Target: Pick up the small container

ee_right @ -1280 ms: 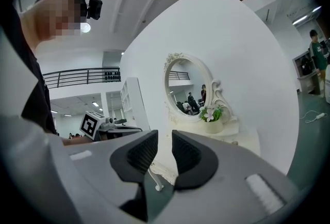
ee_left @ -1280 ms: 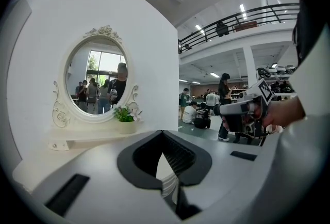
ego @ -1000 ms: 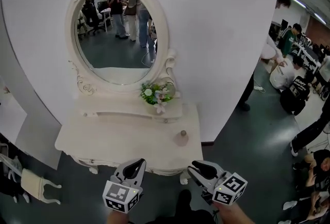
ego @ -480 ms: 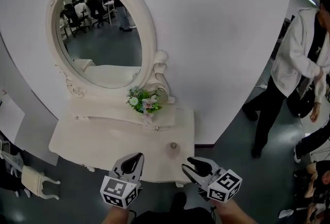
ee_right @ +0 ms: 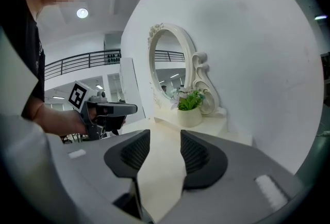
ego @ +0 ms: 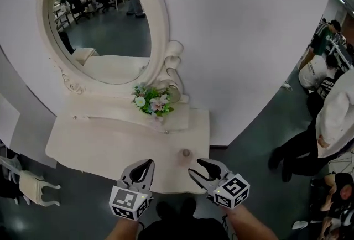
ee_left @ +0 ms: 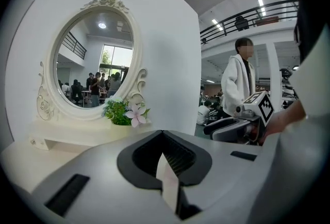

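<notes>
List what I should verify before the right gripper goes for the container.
1. Container stands free on the table, near the front edge: ok.
2. Right gripper jaws opening, nothing between them: ok.
3. Container lined up between the right jaws: not ok; the right gripper view shows only tabletop there.
4. Left gripper shut, empty, off to the container's left: ok.
5. Flower pot well back from the container, out of the approach: ok.
6. Container's lid secure: cannot tell, too small.
</notes>
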A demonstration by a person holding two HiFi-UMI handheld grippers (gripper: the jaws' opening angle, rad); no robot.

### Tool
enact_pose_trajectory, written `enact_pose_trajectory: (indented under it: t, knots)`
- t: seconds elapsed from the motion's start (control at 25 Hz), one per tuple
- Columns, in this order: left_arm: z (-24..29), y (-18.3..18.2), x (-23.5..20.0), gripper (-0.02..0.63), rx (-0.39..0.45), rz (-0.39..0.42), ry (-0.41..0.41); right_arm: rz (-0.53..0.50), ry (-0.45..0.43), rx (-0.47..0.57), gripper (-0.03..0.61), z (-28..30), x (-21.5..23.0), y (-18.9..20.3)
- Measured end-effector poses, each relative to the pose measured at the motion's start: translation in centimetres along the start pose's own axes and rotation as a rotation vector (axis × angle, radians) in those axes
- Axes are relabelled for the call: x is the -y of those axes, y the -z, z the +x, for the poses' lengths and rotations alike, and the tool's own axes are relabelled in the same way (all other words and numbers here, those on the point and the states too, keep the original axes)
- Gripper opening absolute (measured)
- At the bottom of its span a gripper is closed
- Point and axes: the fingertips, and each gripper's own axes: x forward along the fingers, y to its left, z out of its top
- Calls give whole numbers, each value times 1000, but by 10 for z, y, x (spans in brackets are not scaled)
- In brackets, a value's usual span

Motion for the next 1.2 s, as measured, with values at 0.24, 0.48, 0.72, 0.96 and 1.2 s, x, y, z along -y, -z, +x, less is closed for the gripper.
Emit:
enact_pose_trajectory:
  t: [0.24,0.48,0.72,0.96,1.2]
  knots:
    - [20,19,-11,6,-18,-23,42,-26,58,-38,210,32,23,28]
    - [38,36,-13,6,-36,-37,69,-50,82,-47,235,57,42,51]
    - [48,49,-12,6,-61,-52,76,-83,91,-69,266,75,57,78]
    - [51,59,-12,6,-81,-52,80,-94,154,-89,265,87,76,99]
    - [51,62,-19,6,-94,-61,69,-115,168,-98,183,94,78,105]
